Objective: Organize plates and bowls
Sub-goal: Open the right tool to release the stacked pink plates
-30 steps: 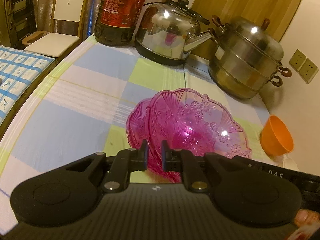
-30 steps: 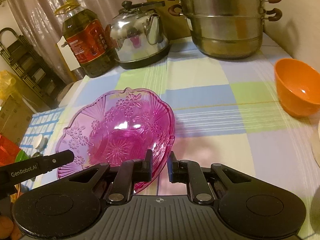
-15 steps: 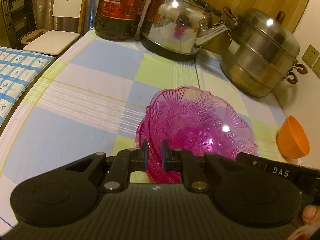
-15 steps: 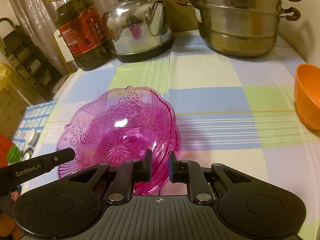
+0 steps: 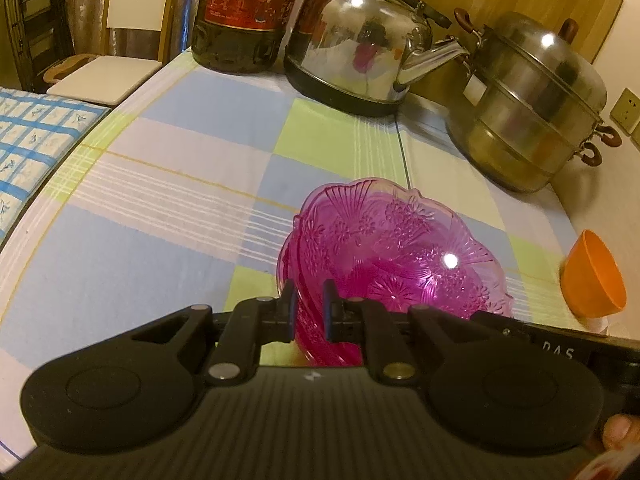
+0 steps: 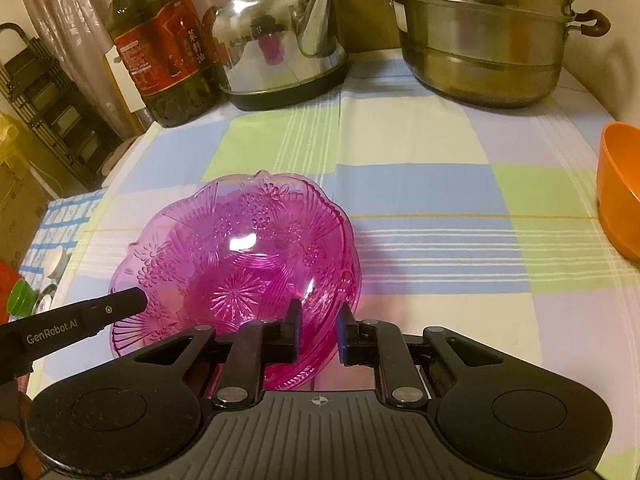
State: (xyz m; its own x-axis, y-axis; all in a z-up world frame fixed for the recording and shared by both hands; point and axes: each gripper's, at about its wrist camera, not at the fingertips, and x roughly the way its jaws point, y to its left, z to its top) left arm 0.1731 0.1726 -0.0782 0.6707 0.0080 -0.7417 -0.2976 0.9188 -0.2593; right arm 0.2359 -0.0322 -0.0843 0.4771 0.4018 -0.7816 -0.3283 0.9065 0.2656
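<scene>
Two pink see-through plastic bowls sit nested on the checked tablecloth; they also show in the right wrist view. My left gripper is shut on the left rim of the pink bowls. My right gripper has its jaws slightly apart around the right rim, no longer pinching it. An orange bowl stands at the right edge of the table, and shows in the right wrist view too.
At the back stand an oil bottle, a steel kettle and a stacked steel steamer pot. A wall runs along the right. A chair and a blue checked surface lie left of the table.
The upper pink bowl has come down and nested into the lower one. My right gripper's jaws have opened a little off the rim. Both grippers moved slightly forward.
</scene>
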